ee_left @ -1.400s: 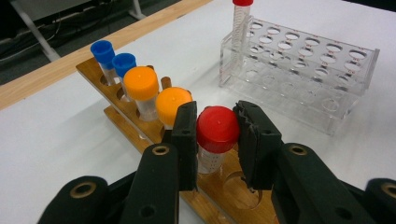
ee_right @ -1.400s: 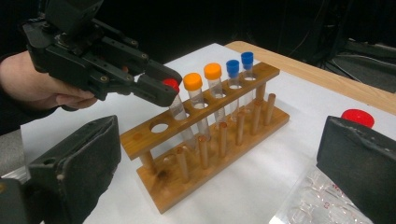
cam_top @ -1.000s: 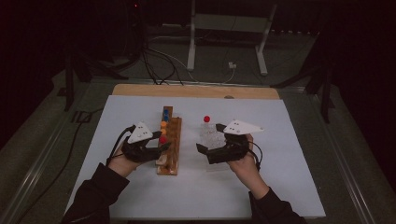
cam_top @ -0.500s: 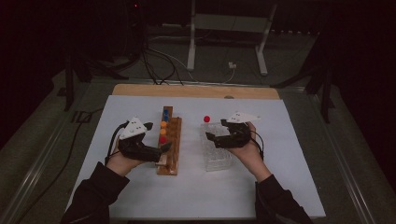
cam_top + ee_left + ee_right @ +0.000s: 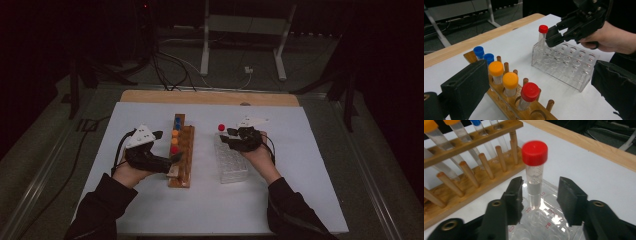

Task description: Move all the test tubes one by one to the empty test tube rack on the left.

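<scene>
Right gripper [image 5: 540, 195] jaws apart around upright red-capped tube [image 5: 534, 173]; left gripper [image 5: 544, 82] jaws wide, level.

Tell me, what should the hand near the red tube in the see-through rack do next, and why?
Probably pull the right gripper straight back. Its jaws stand open on both sides of the red-capped tube, which already stands in the clear rack, so that tube looks delivered.

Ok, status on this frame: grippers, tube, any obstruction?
Right hand-held gripper open, jaws either side of red-capped tube standing in clear rack. Left hand-held gripper open, at wooden rack. Nothing in the way.
</scene>
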`<action>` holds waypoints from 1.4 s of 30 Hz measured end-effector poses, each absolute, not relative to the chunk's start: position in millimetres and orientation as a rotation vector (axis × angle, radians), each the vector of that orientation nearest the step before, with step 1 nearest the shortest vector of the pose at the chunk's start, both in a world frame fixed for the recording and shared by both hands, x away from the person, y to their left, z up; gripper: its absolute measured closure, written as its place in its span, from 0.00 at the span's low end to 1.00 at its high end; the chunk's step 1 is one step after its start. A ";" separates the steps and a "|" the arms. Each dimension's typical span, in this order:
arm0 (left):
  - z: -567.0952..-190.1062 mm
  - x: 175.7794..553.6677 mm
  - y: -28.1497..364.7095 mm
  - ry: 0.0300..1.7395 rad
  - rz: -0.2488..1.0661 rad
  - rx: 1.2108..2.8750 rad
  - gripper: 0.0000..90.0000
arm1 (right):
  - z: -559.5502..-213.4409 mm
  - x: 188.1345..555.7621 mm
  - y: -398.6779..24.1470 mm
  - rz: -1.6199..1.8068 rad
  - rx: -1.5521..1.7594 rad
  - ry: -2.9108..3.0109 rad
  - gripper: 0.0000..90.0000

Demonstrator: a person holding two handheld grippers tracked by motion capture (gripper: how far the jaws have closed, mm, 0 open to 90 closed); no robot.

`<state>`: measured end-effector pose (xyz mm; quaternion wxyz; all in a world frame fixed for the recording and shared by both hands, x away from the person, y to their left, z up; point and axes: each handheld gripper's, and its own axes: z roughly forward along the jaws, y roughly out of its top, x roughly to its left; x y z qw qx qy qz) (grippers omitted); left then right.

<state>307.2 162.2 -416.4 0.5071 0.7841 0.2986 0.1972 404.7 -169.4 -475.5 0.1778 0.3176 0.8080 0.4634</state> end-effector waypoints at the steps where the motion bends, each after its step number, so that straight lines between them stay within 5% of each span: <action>1: -416.5 307.6 162.5 0.720 0.471 1.891 0.03 | -477.1 405.9 -169.3 1.314 0.897 2.294 0.63; 17: -418.2 309.1 162.5 0.729 0.472 1.897 0.03 | -480.0 409.7 -161.7 1.320 0.855 2.325 0.82; 42: -416.4 308.7 161.3 0.720 0.457 1.907 0.03 | -444.0 398.0 -169.4 1.340 0.833 2.272 0.83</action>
